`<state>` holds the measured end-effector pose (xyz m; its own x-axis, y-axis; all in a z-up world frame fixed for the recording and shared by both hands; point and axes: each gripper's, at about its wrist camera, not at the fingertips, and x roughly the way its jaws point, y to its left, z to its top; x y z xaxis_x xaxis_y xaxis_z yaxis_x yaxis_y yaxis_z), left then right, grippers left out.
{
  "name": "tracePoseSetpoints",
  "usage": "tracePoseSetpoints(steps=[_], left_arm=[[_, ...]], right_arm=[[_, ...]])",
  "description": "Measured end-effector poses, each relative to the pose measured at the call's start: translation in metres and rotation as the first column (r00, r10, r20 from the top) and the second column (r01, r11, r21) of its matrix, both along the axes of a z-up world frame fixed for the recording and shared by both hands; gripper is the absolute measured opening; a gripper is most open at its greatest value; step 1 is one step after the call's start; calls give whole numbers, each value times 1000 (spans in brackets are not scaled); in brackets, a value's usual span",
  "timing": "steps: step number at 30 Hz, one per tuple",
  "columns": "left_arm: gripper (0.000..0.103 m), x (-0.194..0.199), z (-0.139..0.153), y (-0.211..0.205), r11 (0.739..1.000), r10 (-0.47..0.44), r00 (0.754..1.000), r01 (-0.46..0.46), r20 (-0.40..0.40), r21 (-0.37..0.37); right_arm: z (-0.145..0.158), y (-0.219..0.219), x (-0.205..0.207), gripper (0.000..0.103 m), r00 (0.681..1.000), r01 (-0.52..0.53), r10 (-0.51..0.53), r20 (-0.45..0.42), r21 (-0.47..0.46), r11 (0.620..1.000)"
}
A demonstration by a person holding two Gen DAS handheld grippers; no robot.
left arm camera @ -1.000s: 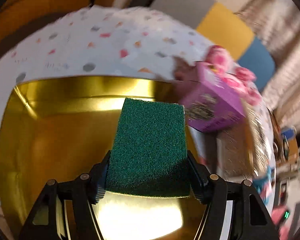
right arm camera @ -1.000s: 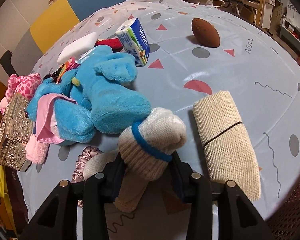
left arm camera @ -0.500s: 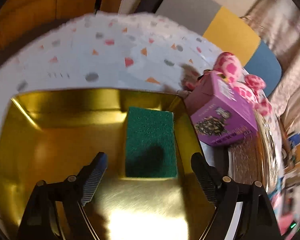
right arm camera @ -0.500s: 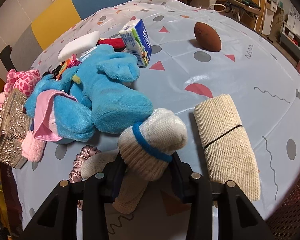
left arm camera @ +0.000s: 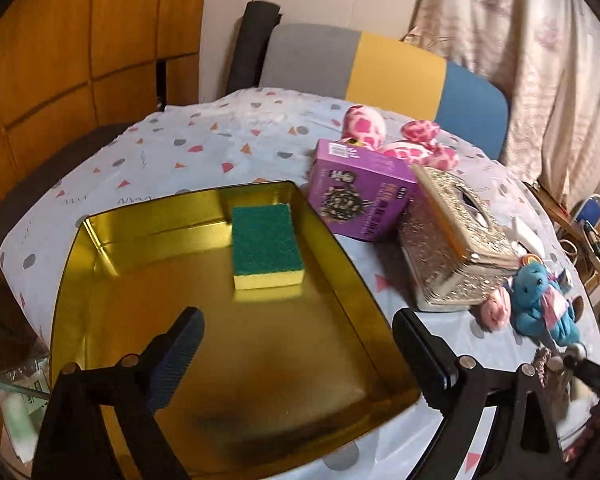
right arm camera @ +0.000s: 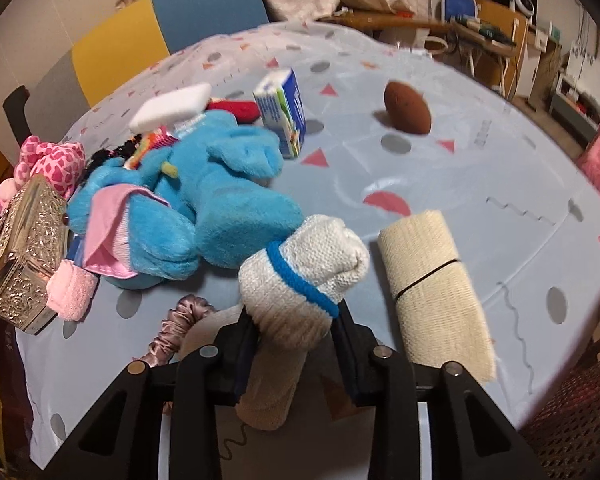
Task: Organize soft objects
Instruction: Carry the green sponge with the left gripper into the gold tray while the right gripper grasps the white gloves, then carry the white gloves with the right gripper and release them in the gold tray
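Sponge (left arm camera: 266,246) lies in gold tin (left arm camera: 342,258) beyond wide-open left fingers (left arm camera: 182,346); right fingers (right arm camera: 242,354) clamp rolled sock (right arm camera: 300,276), lower end hidden.

The tray (left arm camera: 72,264) is gold-toned metal, polished enough to mirror. Inside it the sponge (left arm camera: 265,246) has a rough, matt green scouring face over smooth yellow foam. Right of the tray stands a glossy purple cardboard box (left arm camera: 358,194), then an embossed, shiny metallic tissue box (left arm camera: 456,248). The table (right arm camera: 480,184) wears a smooth, faintly sheeny cloth, probably plastic. On it lie a fuzzy blue plush toy (right arm camera: 220,208) and a coarse cream bandage roll (right arm camera: 432,292); the sock bundle (right arm camera: 304,276) is ribbed knit.
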<state>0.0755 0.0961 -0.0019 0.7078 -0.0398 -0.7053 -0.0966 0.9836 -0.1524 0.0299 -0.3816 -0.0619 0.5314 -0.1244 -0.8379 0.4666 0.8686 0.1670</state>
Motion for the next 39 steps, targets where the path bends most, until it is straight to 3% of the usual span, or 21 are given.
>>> tracePoseSetpoints(steps=[10, 15, 18, 23, 27, 33, 39], left_arm=[[99, -20, 4, -5, 1000, 4, 1000, -4, 19, 20], [99, -25, 2, -2, 1000, 13, 1000, -13, 14, 17], [99, -27, 2, 0, 1000, 16, 1000, -17, 13, 13], [99, -31, 1, 9, 999, 37, 999, -37, 16, -3], [99, -36, 3, 25, 997, 76, 997, -75, 24, -18], [99, -48, 7, 58, 988, 153, 987, -151, 40, -31], [99, -53, 3, 86, 976, 214, 976, -213, 28, -54]], right_arm=[[52, 35, -12, 35, 986, -97, 112, 121, -126, 987], [77, 68, -16, 35, 959, -190, 222, 179, -179, 965], [91, 91, -17, 35, 921, -293, 326, 213, -169, 941], [102, 152, -7, 35, 810, -520, 545, 217, -164, 838], [102, 221, 9, 35, 678, -696, 709, 196, -139, 704], [95, 317, 30, 35, 500, -848, 854, 145, -120, 517], [72, 387, 60, 38, 382, -921, 923, 54, -66, 385]])
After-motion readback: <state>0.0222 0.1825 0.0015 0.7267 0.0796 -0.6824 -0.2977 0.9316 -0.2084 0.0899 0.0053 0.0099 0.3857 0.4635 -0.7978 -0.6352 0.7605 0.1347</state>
